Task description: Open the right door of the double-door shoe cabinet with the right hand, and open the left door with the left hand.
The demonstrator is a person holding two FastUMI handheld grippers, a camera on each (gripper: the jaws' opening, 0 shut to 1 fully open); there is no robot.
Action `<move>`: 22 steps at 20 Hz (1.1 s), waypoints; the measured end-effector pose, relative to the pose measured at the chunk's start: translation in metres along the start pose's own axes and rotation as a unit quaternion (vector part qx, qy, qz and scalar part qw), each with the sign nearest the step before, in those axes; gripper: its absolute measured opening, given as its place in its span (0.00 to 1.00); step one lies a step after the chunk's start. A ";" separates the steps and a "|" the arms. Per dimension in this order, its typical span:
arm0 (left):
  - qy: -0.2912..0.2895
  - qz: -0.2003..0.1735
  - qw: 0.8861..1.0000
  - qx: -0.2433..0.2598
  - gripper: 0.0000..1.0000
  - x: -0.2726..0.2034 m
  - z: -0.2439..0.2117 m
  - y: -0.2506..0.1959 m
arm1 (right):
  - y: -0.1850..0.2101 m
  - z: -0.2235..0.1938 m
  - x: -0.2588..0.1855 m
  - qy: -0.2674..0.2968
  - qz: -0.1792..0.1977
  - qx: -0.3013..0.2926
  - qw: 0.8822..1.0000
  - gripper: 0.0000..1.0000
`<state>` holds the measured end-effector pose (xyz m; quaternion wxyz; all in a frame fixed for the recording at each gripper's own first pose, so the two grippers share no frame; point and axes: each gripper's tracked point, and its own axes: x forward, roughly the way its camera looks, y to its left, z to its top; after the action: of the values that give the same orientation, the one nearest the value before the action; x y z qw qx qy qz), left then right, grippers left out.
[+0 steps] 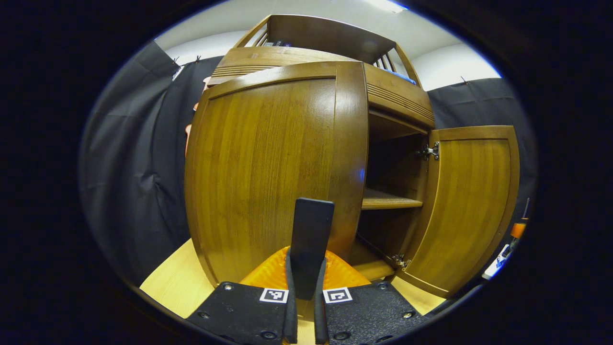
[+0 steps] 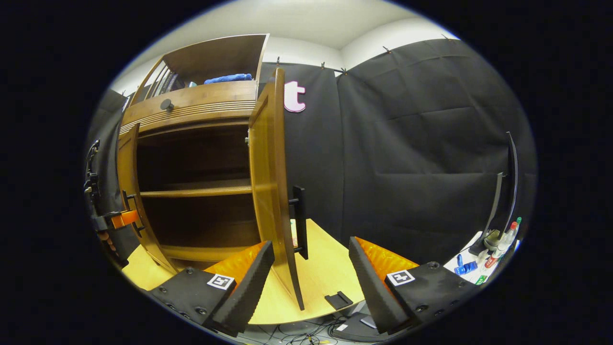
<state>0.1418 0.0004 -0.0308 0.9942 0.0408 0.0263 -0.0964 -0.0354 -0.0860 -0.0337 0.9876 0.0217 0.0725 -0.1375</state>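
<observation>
While the left hand-held gripper (image 1: 306, 287) pinches the left door's handle (image 1: 310, 247) and the right hand-held gripper (image 2: 306, 282) sits spread beside the open right door (image 2: 273, 191), slippage risks leaving the left door (image 1: 268, 172) part-open.

Bright overhead light, soft glare on the cabinet door (image 1: 268, 167), sharp focus, strong fisheye bending.

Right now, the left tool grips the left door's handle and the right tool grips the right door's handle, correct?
Not quite. The right gripper view shows the right tool open, its fingers clear of the right handle. The left tool does grip the left handle.
</observation>
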 end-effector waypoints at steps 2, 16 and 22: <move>0.001 0.000 1.000 0.001 0.13 -0.008 0.000 0.004 | 0.005 0.001 -0.003 -0.002 0.000 -0.002 1.000 1.00; 0.011 0.030 0.999 0.000 0.13 -0.040 -0.004 0.029 | 0.036 -0.005 -0.006 0.005 0.027 -0.009 1.000 1.00; 0.012 0.052 0.999 0.007 0.04 -0.048 -0.003 0.045 | 0.050 -0.004 -0.009 0.006 0.044 -0.013 0.999 1.00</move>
<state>0.1030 0.0538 -0.0278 0.9971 0.0501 0.0354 -0.0441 -0.0312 -0.0356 -0.0352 0.9925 0.0129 0.0792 -0.0924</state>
